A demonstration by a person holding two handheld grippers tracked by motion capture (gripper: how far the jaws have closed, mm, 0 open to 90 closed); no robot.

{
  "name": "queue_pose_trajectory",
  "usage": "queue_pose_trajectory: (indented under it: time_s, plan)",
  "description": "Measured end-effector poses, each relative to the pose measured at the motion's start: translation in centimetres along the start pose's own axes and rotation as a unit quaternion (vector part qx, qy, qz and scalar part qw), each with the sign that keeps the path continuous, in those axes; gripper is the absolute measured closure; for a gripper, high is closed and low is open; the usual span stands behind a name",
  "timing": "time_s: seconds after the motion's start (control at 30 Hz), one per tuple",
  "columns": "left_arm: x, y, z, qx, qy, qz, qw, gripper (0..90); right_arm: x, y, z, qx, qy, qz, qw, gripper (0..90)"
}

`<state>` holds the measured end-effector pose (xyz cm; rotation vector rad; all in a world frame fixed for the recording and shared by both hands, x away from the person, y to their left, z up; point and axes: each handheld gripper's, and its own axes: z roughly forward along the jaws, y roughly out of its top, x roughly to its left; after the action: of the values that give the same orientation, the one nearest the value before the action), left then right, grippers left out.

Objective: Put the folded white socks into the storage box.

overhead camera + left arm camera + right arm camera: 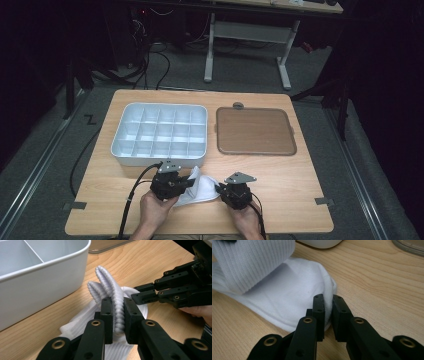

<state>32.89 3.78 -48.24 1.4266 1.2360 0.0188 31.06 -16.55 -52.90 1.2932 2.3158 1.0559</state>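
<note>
- Near the front edge of the tabletop (pixel 280 175) I see a white sock (pixel 202 189) lying between my two grippers.
- My left gripper (pixel 117 315) has its jaws closed on the ribbed cuff of the sock.
- My right gripper (pixel 327 308) pinches the smooth end of the sock.
- Behind the sock, a white divided box (pixel 159 134) stands beside a brown lid (pixel 255 131).

A white ribbed sock (pixel 200 189) lies crumpled on the counter's (pixel 300 175) near edge, just in front of the divided tray (pixel 159 134), its ribbed cuff lifted, its smooth end flat.
</note>
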Motion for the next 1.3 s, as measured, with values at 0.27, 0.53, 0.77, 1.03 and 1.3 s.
queue_pose_trajectory:
  time_s: [0.27, 0.53, 0.77, 1.03, 1.3]
  plan:
    - [-0.1, -0.6, 0.5, 0.007, 0.011, 0.018, 0.9998, 80.3, 0.5, 0.1, 0.3, -0.003, 0.002, -0.004, 1.0, 82.2]
    - [-0.4, -1.0, 0.8, 0.013, 0.01, 0.025, 0.9995, 80.1, 1.3, 0.4, 0.6, -0.002, -0.003, -0.01, 0.9999, 82.0]
    - [-0.4, -1.2, 1.2, 0.021, 0.012, 0.025, 0.9994, 80.1, 1.4, 0.4, 0.7, -0.002, -0.004, -0.012, 0.9999, 81.9]
    - [-0.1, -1.9, 1.8, 0.028, 0.014, 0.021, 0.9993, 79.6, 1.4, 0.4, 0.7, -0.001, -0.002, -0.013, 0.9999, 81.3]
    - [0.0, -2.7, 2.5, 0.043, 0.019, 0.028, 0.9985, 79.7, 1.4, 0.4, 0.7, -0.001, 0.0, -0.013, 0.9999, 81.2]
